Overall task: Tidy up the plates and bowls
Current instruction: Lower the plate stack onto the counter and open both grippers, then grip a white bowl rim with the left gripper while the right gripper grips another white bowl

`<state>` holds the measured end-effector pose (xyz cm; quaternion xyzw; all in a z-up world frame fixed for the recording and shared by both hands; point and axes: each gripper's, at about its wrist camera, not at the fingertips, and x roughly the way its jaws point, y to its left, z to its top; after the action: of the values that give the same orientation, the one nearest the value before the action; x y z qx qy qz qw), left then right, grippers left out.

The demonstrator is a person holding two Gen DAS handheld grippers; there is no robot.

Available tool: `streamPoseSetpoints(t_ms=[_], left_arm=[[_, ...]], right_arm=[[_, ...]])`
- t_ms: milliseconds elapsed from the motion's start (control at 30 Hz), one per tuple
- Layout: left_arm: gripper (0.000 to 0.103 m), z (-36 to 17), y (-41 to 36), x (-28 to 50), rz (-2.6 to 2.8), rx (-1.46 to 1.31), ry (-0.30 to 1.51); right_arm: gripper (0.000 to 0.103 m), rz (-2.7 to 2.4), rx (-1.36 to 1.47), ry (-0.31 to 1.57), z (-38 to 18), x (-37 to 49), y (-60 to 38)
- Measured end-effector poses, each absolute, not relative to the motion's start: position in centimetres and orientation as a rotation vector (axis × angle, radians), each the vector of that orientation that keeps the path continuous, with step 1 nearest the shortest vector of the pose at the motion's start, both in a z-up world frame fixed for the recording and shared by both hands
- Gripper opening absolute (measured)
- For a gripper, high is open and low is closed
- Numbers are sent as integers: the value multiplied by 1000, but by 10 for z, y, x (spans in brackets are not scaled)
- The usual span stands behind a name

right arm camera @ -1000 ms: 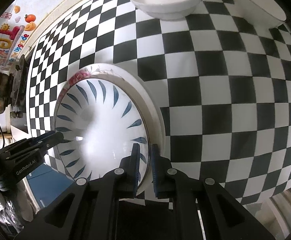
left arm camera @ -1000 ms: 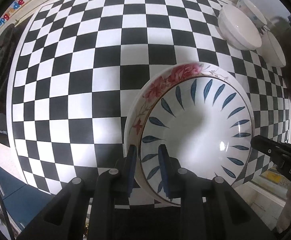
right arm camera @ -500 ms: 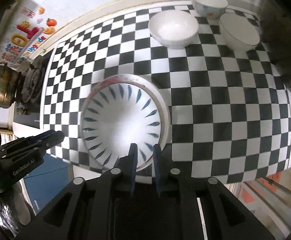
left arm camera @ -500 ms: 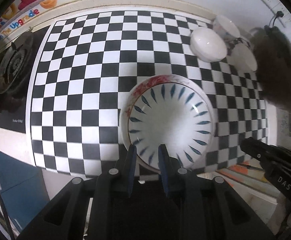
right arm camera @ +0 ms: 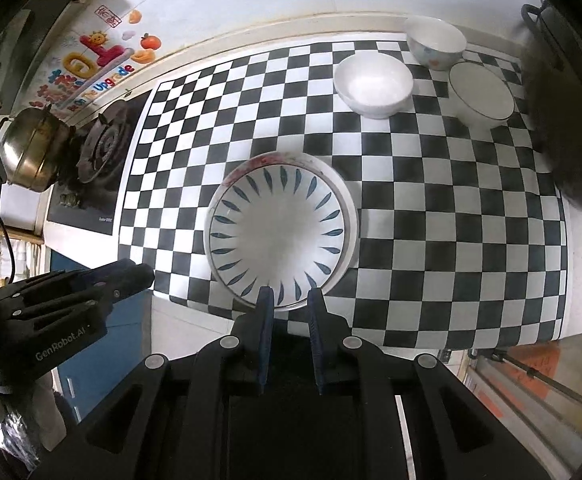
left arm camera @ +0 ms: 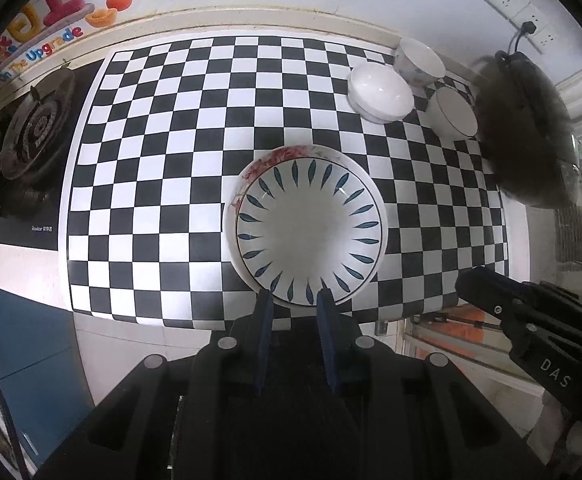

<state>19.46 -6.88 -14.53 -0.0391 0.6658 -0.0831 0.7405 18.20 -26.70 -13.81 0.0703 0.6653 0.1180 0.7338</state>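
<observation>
A blue-leaf plate (left arm camera: 309, 232) lies stacked on a red-flower plate (left arm camera: 283, 156) on the checkered counter (left arm camera: 163, 160); the stack also shows in the right wrist view (right arm camera: 279, 236). My left gripper (left arm camera: 293, 300) is open and empty, high above and just short of the stack's near rim. My right gripper (right arm camera: 289, 298) is open and empty, likewise raised over the near rim. Three white bowls stand at the far right: a plain one (left arm camera: 379, 92), a patterned one (left arm camera: 419, 60) and a dark-rimmed one (left arm camera: 453, 114).
A gas stove (left arm camera: 31, 136) sits left of the counter, with a brass kettle (right arm camera: 31, 148) beside it. A dark pot (left arm camera: 531, 128) stands at the right end. The counter's front edge (left arm camera: 211, 316) drops to blue cabinets (left arm camera: 23, 344).
Both grippers let go of the plate rims, opened a little and pulled up and back from the stack. The plates stay put on the counter.
</observation>
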Motion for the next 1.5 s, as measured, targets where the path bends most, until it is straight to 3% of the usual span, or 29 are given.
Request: streamPoseSetpoints(t_ms=[133, 200, 233, 267, 333, 567, 900, 1233, 1300, 1367, 1467, 1500], left_arm=[[21, -138, -69, 201, -187, -68, 1424], [23, -135, -69, 208, -200, -62, 1396], [25, -134, -69, 214, -202, -62, 1377], [26, -134, -69, 220, -207, -62, 1369], [26, -137, -70, 237, -231, -71, 1353], [26, -155, -90, 313, -320, -93, 1342], [26, -234, -141, 430, -311, -109, 1552], [26, -306, -191, 491, -237, -115, 1692], [25, -316, -197, 494, -230, -119, 1702], [21, -323, -199, 496, -229, -123, 1694], [16, -325, -202, 493, -229, -140, 1680], [16, -325, -203, 492, -224, -137, 1677]], right_arm=[[19, 254, 172, 1453, -135, 183, -268], [33, 239, 192, 1434, -133, 187, -271], [48, 232, 210, 1422, -132, 189, -274], [56, 226, 227, 1406, -131, 192, -276], [61, 203, 259, 1361, -128, 200, -283], [61, 81, 379, 1312, -143, 250, -321], [61, -45, 384, 1350, -215, 362, -375], [53, 19, 369, 1509, -306, 449, -396], [46, 47, 366, 1540, -322, 460, -398], [29, 74, 367, 1562, -332, 466, -398], [12, 127, 386, 1578, -342, 472, -396], [12, 131, 377, 1580, -342, 473, -394]])
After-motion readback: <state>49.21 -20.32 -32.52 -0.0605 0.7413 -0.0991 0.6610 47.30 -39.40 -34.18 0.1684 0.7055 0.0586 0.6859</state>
